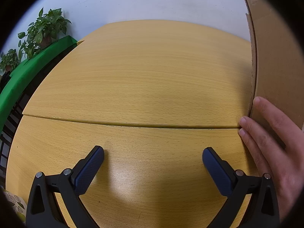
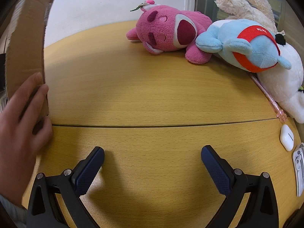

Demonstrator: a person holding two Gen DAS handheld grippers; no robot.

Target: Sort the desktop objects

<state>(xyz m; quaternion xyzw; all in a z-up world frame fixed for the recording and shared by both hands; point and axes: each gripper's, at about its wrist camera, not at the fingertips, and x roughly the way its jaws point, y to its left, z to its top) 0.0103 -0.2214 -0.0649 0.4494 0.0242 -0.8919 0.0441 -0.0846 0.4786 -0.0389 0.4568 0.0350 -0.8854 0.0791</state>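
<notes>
Pale beech-grained wood fills both views: the table (image 1: 133, 79), made of two tops meeting at a seam that runs from 9 to 3 o'clock across each picture. The left gripper (image 1: 153, 160) hangs low over the near top, its dark blue fingers (image 1: 89, 169) spread wide with nothing between them. The right gripper (image 2: 152, 159) sits the same way, fingers (image 2: 216, 169) splayed apart and gripping nothing.

Only the left wrist view shows the potted plants (image 1: 43, 32) at 10 o'clock, on a green ledge (image 1: 28, 72) beyond the table edge. In it a cardboard box (image 1: 275, 57) stands at 3 o'clock with a bare hand (image 1: 269, 144) flat against its wall.

Only the right wrist view shows the things to sort. A pink plush (image 2: 167, 30) lies on its side at 1 o'clock, long axis roughly 9 to 3, touching a light blue plush (image 2: 245, 45) with red bands at 2 o'clock. Behind them lies a cream plush (image 2: 243, 3), and a white plush (image 2: 285, 83) at 3 o'clock. A pink pen (image 2: 267, 96) lies beside the white plush, long axis from 11 to 5, its decorated end toward 5. A white earbud case (image 2: 287, 137) sits at 4 o'clock, near a white clip-like object (image 2: 299, 169) at the edge. Here the box (image 2: 24, 47) stands at 9 o'clock, the hand (image 2: 20, 133) on its corner
</notes>
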